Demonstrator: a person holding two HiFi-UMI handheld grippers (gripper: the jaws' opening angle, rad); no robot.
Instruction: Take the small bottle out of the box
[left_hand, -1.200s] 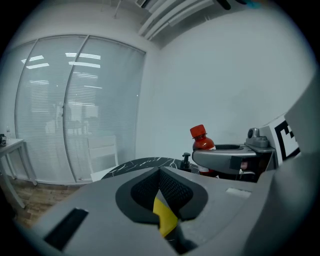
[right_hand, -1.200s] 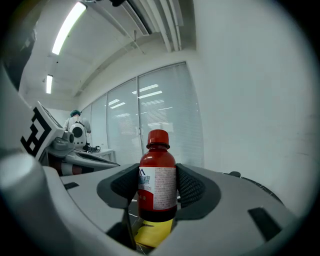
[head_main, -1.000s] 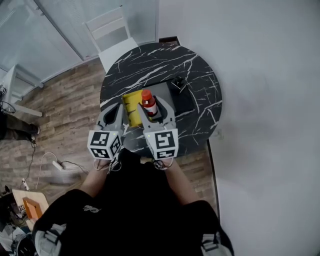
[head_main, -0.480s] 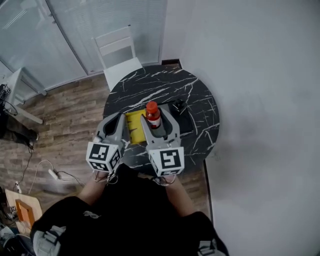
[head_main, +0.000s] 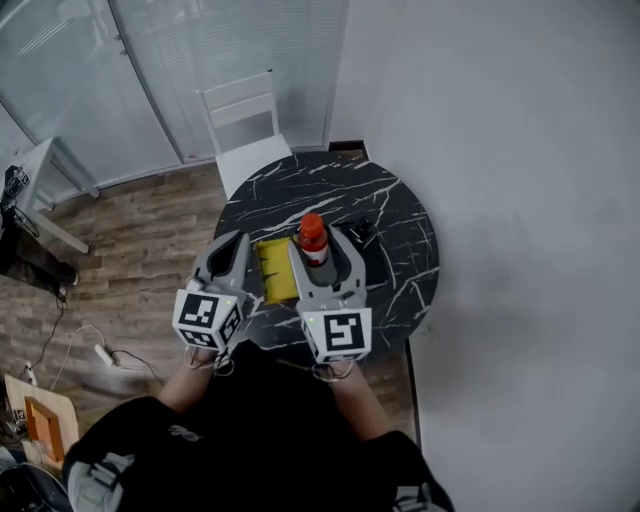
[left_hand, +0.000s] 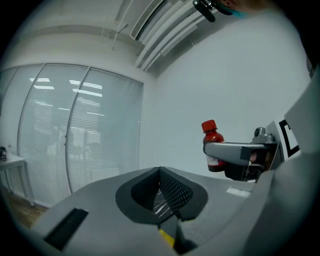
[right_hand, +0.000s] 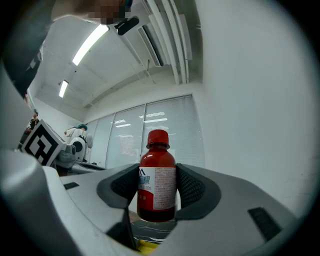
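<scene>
The right gripper (head_main: 316, 250) is squeezing the small bottle (right_hand: 157, 187) between its two dark pads (right_hand: 192, 189), one pad on each side of the label. The bottle is standing straight up, with its red cap above the fingertips and its bottom hanging just under them. It is up in the air, clear of the yellow box (head_main: 272, 272). The box is lying below the fingers and a little to their left on the black table (head_main: 400, 225).

What could go wrong? The pads are only pinching the round, smooth middle of the bottle, and nothing is holding it up from below. If the squeeze is getting loose, the bottle could be sliding down and dropping onto the box or the table. If the gripper is tipping too far, the bottle could be twisting between the pads. The left gripper (head_main: 233, 245) is waiting just beside the right one. A quick swing sideways could be knocking the two together and shaking the bottle free.

The person is holding both grippers close in front of the body, side by side, with the fingers pointing away over the near part of the table. Both are tilting upward a little, looking at the wall and ceiling. The left gripper is pinching its fingers together with nothing between them.
</scene>
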